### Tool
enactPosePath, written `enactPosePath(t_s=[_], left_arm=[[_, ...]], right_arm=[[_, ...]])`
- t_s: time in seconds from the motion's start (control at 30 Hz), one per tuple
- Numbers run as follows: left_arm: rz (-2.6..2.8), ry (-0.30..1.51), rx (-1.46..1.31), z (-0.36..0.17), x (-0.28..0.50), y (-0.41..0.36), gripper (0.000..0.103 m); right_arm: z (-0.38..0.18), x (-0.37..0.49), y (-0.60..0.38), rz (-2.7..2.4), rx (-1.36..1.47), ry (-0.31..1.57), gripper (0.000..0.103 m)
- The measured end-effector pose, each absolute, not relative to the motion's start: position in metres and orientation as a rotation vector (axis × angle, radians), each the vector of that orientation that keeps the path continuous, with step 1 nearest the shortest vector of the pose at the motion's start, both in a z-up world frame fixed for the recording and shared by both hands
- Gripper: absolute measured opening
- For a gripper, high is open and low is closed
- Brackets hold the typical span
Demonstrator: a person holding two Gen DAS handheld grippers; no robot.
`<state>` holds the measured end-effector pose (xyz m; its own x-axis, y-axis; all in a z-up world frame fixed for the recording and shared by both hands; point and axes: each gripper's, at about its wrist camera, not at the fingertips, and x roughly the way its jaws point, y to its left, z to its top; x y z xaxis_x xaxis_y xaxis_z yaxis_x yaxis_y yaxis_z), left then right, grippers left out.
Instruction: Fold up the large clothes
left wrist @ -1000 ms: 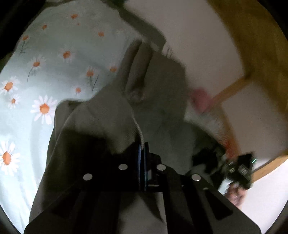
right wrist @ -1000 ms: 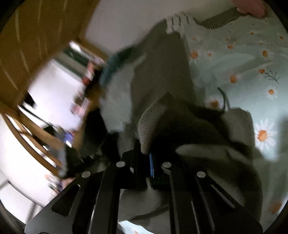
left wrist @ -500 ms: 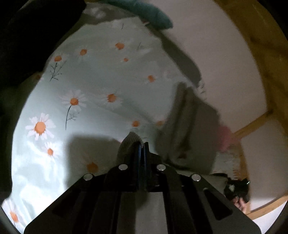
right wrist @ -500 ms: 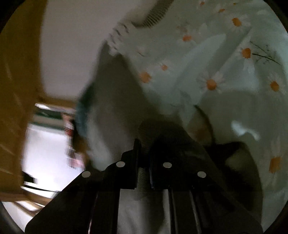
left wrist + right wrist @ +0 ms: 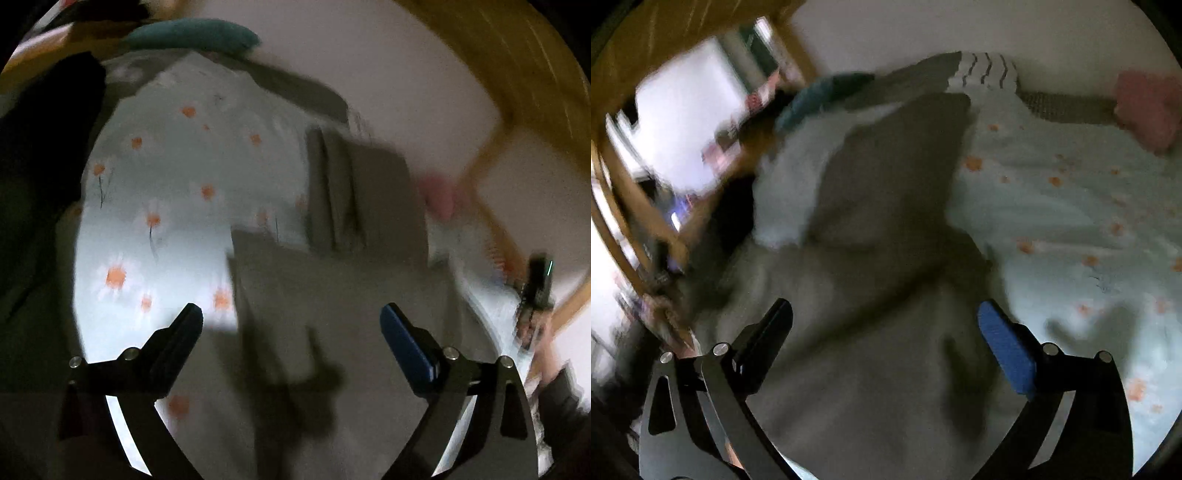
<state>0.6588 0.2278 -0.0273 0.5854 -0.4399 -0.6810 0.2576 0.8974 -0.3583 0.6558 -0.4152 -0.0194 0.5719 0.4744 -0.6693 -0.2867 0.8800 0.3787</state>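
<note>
A large grey-brown garment (image 5: 332, 288) lies spread on a bed with a pale daisy-print sheet (image 5: 155, 229). It also shows in the right wrist view (image 5: 879, 295), with one long part reaching toward the far bed edge. My left gripper (image 5: 291, 317) is open and empty above the garment's near part. My right gripper (image 5: 886, 317) is open and empty above the same garment. Both views are blurred by motion. The other hand-held gripper (image 5: 535, 291) shows at the right edge of the left wrist view.
A teal cushion (image 5: 192, 33) and a pink object (image 5: 439, 195) lie at the bed's far edge by a white wall. A striped cloth (image 5: 986, 70) lies at the far edge. Wooden rails (image 5: 495, 218) border the bed. A dark mass (image 5: 40, 155) fills the left.
Both grippers were shut on the garment's edge and carried it across the bed. Now both have opened and let go; the garment lies flat on the sheet.
</note>
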Motion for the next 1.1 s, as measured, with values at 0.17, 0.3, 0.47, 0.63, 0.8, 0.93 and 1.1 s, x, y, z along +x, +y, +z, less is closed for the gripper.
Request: enactPosePath(t_s=[0.17,0.3,0.47,0.63,0.8,0.93,1.1], left_arm=[[-0.426,0.935,-0.096,-0.063,0.628,0.191,0.095],[-0.361,1.026,-0.251,-0.102,0.640,0.200,0.095],[-0.449,1.013,-0.507,-0.124,0.638,0.215,0.035],[-0.483,0.893,-0.711,-0.107,0.624,0.245,0.014],[-0.450,0.839,-0.823,-0.111,0.609,0.264,0.013],[-0.390,0.923,-0.794,-0.139,0.612,0.259,0.039],[-0.422,0.785,-0.756,-0.114,0.603,0.264,0.047]], right_arm=[[-0.080,0.636,-0.427,0.373,0.255,0.951,0.099],[-0.114,0.630,-0.437,0.338,0.398,0.959,0.090],[-0.126,0.619,-0.434,0.327,0.423,0.960,0.020],[-0.099,0.574,-0.480,0.452,0.778,0.622,0.008],[-0.112,0.552,-0.499,0.345,0.803,0.638,0.008],[-0.149,0.565,-0.486,0.357,0.812,0.791,0.012],[-0.140,0.578,-0.464,0.391,0.776,0.765,0.004]])
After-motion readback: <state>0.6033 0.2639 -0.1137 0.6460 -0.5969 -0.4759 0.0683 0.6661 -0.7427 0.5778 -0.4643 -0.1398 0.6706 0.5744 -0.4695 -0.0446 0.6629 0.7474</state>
